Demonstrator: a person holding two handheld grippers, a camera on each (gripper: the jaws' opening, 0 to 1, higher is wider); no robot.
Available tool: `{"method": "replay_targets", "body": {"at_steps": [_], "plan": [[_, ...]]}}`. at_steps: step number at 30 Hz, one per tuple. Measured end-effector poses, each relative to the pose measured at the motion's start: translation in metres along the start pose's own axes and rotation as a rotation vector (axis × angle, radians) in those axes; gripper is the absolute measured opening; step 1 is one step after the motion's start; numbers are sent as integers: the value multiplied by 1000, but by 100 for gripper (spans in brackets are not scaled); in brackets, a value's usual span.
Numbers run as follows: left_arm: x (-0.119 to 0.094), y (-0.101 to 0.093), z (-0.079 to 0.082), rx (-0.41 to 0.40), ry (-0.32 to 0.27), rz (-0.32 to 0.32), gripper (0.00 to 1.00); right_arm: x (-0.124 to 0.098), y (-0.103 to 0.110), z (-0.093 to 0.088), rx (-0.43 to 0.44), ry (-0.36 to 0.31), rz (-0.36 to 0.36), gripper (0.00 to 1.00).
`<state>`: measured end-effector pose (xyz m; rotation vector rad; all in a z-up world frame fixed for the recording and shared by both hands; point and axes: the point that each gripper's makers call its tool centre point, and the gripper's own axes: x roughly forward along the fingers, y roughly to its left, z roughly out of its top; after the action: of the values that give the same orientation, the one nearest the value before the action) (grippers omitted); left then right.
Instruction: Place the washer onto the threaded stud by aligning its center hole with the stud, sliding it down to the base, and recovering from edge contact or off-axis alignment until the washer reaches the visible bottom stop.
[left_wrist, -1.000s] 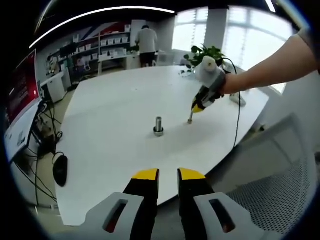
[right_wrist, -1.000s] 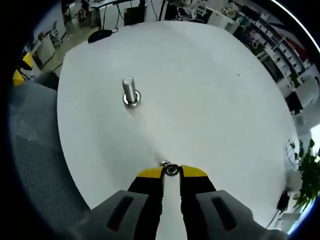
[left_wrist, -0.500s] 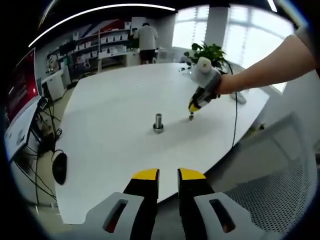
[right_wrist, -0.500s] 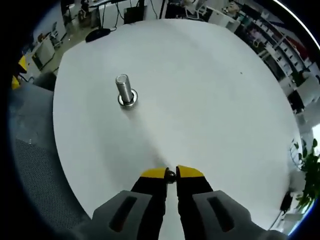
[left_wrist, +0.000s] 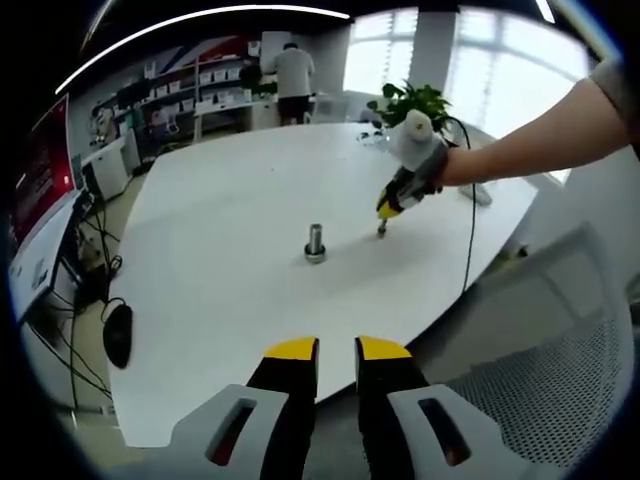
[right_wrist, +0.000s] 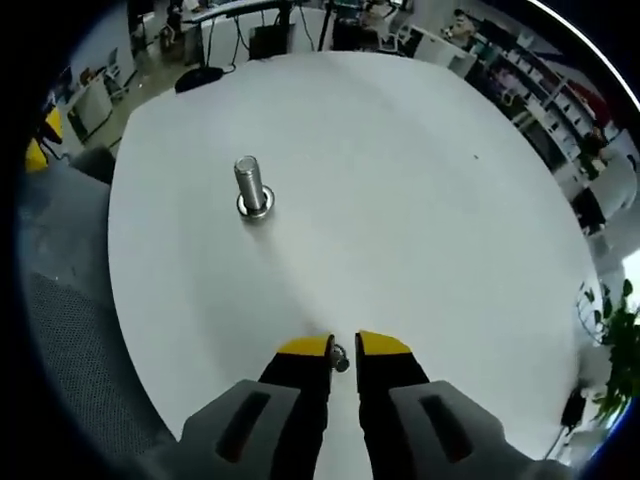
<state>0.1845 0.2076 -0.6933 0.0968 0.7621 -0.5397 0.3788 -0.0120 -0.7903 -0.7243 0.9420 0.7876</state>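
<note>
A: It's an open office with shelves and bright windows at the back; the work sits on a big white table (left_wrist: 220, 200), with a mesh chair (left_wrist: 560, 390) at its near edge. Where's the stud?

B: Upright near the middle of the table (right_wrist: 420, 180); the stud (right_wrist: 250, 188) stands on its wider base, well apart from the right gripper (right_wrist: 343, 352); in the left gripper view the stud (left_wrist: 315, 243) is beside the right gripper (left_wrist: 383, 225), not under it.

A: And the washer?

B: Pinched between the right gripper's yellow tips; the washer (right_wrist: 339, 357) shows as a small metal ring, jaws clamped on its rim; it looks clear of the table, though I can't be sure.

A: The left gripper?

B: The left gripper (left_wrist: 336, 349) hangs back at the table's near edge; jaws a little apart, nothing between them.

A: So how to do this step well?

B: I'd judge the carry is the step in hand; bring the washer above the stud top before lowering; keep the ring level so the hole meets the thread squarely; hold it by the rim so the tips don't cover the hole. If an edge catches, lift slightly, recentre and ease down again; don't push through a tilt.
</note>
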Motion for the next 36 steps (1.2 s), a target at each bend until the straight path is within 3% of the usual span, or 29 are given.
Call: {"method": "replay_targets", "body": {"at_steps": [5,25,28,36], "plan": [[0,0,-1,1,5,-2,12,3,1,-5,0,13,5,17],[2,0,-5,-2,27,-2,12,31,14,-34,89,75,31,17],[2,-1,-5,-3,26,-6,12,26,12,-37,90,77,15,20],[1,-2,-1,-6,7,-15,12,-7,17,-41,147,-2,-13,23]]}}
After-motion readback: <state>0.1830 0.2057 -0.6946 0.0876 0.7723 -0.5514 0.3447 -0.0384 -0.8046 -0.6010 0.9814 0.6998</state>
